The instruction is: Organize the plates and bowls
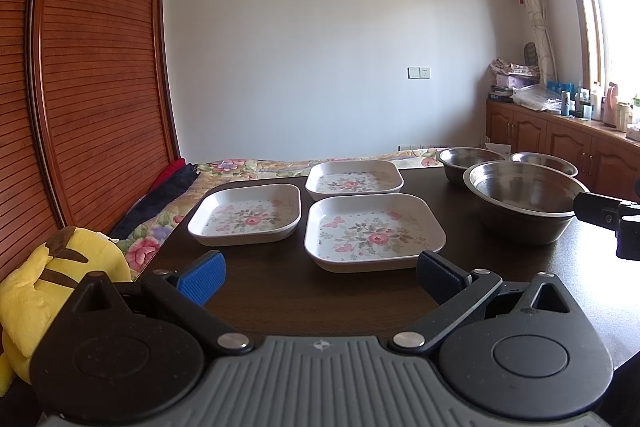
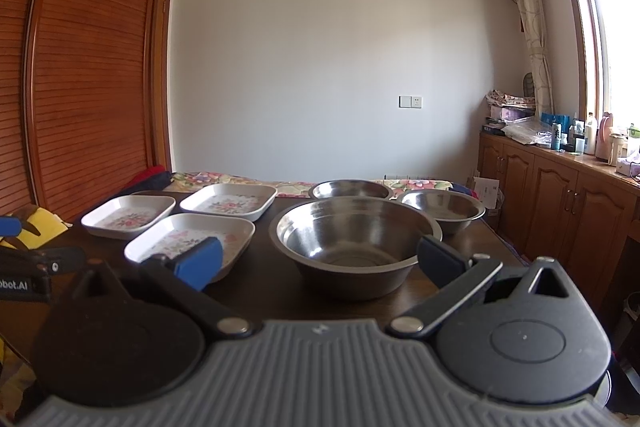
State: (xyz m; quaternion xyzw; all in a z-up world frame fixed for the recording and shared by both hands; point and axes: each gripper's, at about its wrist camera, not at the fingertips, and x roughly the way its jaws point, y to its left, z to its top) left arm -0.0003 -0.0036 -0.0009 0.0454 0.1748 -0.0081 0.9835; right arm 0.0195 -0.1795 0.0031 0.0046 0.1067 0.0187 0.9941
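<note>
- Here, left tongs (image 1: 320,273) spread wide, gripping nothing, held just short of the near plate (image 1: 374,229), blue pads (image 1: 206,277) either side.
- Right tongs (image 2: 318,259) likewise spread wide and empty, poised at the near rim of the big bowl (image 2: 354,241), one pad overlapping the near plate in that view.
- Three square floral plates on the left half of the dark worktop (image 1: 280,291): near plate toward the middle, left plate (image 1: 246,213) by the left edge, far plate (image 1: 354,177) at the far edge.
- All three flat, unstacked, close together but apart.
- Three steel bowls on the right half: big bowl nearest, far bowl (image 2: 352,190) behind it at the far edge, right bowl (image 2: 442,209) toward the far right corner.
- All upright, unstacked; contact between them not clear.
- Beyond the far edge, a flowered bed (image 1: 256,167).
- Off the left edge, a yellow plush (image 1: 52,279).
- Tip of the right tongs seen at the right border of the left view, beside the big bowl's rim.
</note>
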